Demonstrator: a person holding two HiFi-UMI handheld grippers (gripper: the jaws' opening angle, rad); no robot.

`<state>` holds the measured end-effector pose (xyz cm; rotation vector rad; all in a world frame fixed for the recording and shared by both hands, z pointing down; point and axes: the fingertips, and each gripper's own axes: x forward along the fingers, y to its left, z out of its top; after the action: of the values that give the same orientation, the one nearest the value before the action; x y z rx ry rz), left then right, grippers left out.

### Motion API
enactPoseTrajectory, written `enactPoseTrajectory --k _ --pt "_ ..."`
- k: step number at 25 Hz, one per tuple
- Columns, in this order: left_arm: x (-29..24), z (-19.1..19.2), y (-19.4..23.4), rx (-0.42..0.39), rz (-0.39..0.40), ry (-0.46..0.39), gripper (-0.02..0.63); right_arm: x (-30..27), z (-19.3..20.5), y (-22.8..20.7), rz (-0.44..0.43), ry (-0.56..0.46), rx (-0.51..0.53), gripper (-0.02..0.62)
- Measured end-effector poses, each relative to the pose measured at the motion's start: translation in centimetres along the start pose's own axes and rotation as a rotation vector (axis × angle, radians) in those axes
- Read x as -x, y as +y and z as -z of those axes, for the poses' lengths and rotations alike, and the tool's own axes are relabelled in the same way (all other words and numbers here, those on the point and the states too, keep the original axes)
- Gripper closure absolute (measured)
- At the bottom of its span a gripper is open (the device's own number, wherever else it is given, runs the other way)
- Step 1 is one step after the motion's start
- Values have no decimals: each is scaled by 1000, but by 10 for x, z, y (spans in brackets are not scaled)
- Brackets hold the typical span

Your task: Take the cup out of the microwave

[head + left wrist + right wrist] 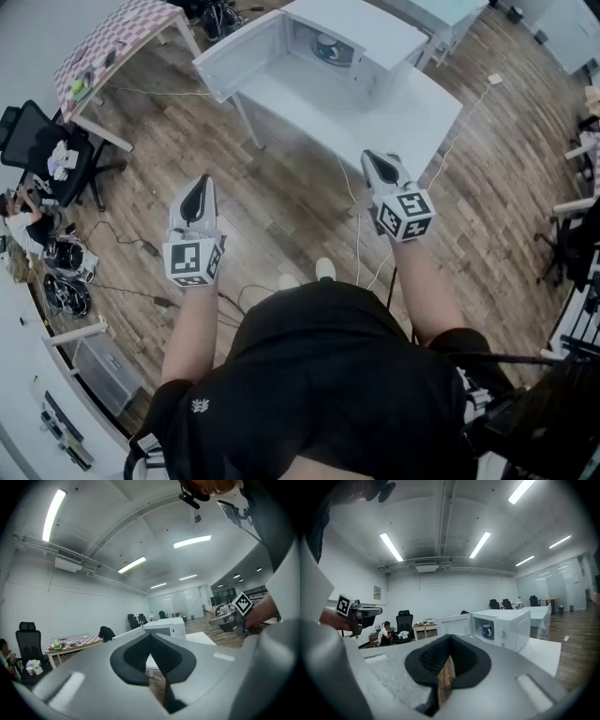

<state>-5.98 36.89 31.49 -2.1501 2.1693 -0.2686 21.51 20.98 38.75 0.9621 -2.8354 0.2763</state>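
Note:
A white microwave [352, 42] stands on a white table [394, 112] ahead of me, its door [239, 56] swung open to the left. Inside it sits a blue cup [330, 49], which the right gripper view also shows as a cup [486, 630] in the open cavity. My left gripper [199, 192] and right gripper [380, 167] hover over the wooden floor, well short of the table. Both are shut with nothing between the jaws. The left gripper [151, 637] and the right gripper [449, 638] each point towards the microwave.
A checkered table [117, 42] stands at the far left, with a black office chair [37, 141] and a seated person [19, 211] nearer. Cables run across the floor [281, 216]. More furniture lines the right edge [581, 206].

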Motion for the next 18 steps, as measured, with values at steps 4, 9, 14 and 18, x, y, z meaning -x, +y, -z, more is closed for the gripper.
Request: enactPoseTrajectory --k 4,9,14,18 --pt "-7 -1 -8 0 47 -16 603 19 10 2 47 1 -4 595" --pt "-9 -1 -21 1 44 -20 603 25 10 -8 70 2 18 595" --pt "-29 -15 -39 -15 29 -21 603 27 1 -38 84 -14 11 595" --pt "-36 -16 -58 -29 31 -23 603 27 12 -54 75 -7 -3 595"
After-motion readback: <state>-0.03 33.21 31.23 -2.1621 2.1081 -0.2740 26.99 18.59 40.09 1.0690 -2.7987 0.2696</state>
